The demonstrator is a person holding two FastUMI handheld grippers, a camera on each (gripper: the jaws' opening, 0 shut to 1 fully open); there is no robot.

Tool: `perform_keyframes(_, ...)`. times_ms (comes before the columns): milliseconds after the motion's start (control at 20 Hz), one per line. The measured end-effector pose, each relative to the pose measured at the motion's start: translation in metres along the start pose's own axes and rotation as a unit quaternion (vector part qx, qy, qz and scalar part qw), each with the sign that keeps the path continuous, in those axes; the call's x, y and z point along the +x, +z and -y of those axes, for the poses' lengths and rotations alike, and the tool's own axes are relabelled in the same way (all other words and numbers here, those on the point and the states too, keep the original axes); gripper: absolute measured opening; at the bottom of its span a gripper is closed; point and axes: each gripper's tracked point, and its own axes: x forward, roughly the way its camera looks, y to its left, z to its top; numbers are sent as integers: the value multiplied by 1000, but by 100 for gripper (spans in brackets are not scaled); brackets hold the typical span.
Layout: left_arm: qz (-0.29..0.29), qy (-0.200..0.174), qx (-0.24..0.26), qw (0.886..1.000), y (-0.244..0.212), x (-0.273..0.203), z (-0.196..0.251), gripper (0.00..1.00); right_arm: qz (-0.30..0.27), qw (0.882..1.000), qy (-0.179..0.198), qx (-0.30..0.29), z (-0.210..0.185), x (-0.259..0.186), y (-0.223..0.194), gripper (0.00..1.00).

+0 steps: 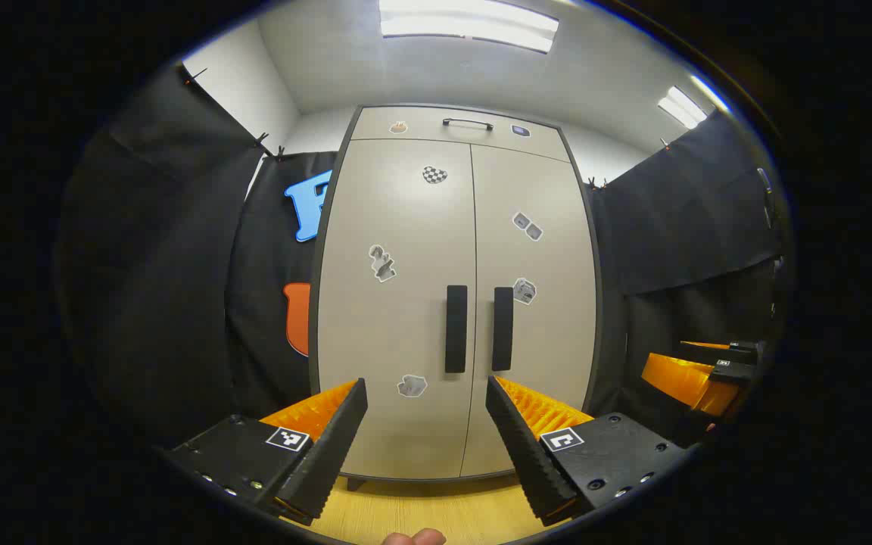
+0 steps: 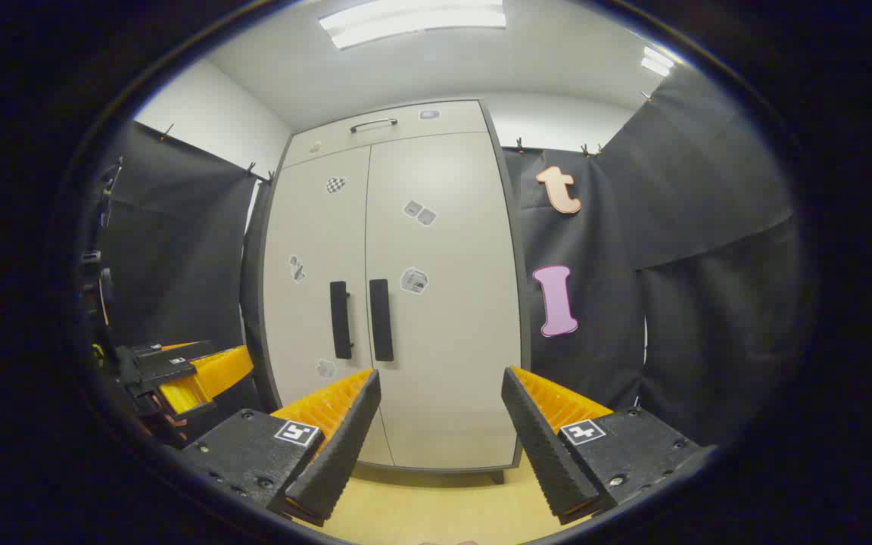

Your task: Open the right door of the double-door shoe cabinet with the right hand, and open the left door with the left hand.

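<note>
A tall beige shoe cabinet (image 1: 406, 227) stands ahead with both doors closed. Two dark vertical handles sit side by side at the centre seam: the left door's handle (image 1: 456, 328) and the right door's handle (image 1: 502, 328). My left gripper (image 1: 427, 387) is open, short of the doors, just below the handles. In the right gripper view the same cabinet (image 2: 443, 250) appears with its left handle (image 2: 341, 319) and right handle (image 2: 381, 319). My right gripper (image 2: 441, 378) is open, off to the right of the handles and away from the door. The other gripper (image 2: 186, 375) shows at far left.
Black cloth walls (image 1: 179, 250) flank the cabinet on both sides. A drawer front with a bar handle (image 1: 467, 123) runs across the cabinet top. Small stickers dot the doors. A light wooden floor (image 1: 421, 511) lies below. The right gripper (image 1: 701, 375) appears at the left gripper view's right edge.
</note>
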Motion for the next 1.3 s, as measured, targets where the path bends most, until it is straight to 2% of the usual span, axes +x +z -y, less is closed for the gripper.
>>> perform_keyframes(450,-21,2,4,1000,-17,11,-6,95,-8,1000,-14,-8,4,7,-5,100)
perform_keyframes(1000,-22,14,3,1000,-15,11,-20,95,-14,1000,-8,-7,-12,21,-10,100)
perform_keyframes(1100,-23,11,0,1000,-16,10,-20,95,-10,1000,-7,-4,-15,30,-6,97)
perform_keyframes(1150,-24,8,0,1000,-17,10,-21,95,-8,1000,-3,-6,-19,39,-2,100)
perform_keyframes(1300,-25,10,4,1000,-18,5,-27,95,0,1000,4,-19,-31,73,9,100)
